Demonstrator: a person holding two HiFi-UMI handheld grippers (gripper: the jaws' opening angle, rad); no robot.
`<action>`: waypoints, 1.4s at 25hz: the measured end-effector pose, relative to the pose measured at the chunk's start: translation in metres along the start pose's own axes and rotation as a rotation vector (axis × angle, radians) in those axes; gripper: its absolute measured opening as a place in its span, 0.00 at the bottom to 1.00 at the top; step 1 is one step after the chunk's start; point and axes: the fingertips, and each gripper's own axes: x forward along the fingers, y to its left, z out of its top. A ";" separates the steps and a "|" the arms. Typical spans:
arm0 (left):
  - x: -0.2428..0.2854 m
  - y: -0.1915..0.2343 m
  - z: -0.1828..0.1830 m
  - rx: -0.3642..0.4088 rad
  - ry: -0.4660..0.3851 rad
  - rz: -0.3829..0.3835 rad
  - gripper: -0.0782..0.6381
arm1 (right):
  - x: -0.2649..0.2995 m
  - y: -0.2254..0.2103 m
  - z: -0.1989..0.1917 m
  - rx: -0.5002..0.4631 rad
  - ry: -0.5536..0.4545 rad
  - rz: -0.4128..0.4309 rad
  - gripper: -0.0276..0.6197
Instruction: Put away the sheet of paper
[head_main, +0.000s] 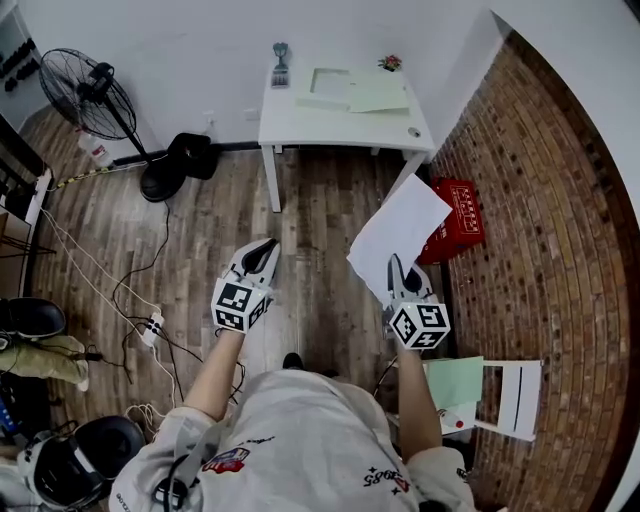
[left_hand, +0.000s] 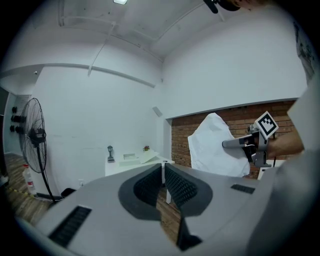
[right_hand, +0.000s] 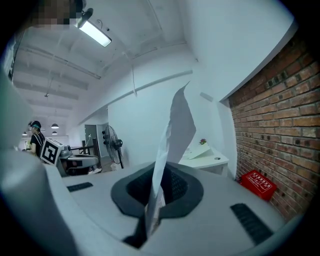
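Open wood floor (head_main: 320, 210) before the table (head_main: 300, 122); right gripper (head_main: 396, 264) jaws pinch the paper (head_main: 405, 225) edge, left gripper (head_main: 266, 247) jaws together, empty.

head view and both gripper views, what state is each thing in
sheet of paper, held up in the air, clamped at its lower edge
right gripper, shut on the sheet of paper
left gripper, shut, empty
folder, lying on the table, cover tilted up
fan, upright on the floor, spinning or not cannot be told

head view looks steeply down; both gripper views face the table (right_hand: 207, 161).
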 end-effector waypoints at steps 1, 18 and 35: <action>-0.001 0.003 0.000 -0.001 -0.005 -0.011 0.16 | 0.003 0.002 0.000 0.002 -0.001 -0.003 0.04; 0.110 0.058 -0.002 -0.004 0.027 0.001 0.16 | 0.113 -0.058 0.011 0.032 -0.002 0.011 0.04; 0.307 0.111 0.054 -0.004 0.036 0.145 0.16 | 0.298 -0.218 0.088 -0.009 0.035 0.133 0.04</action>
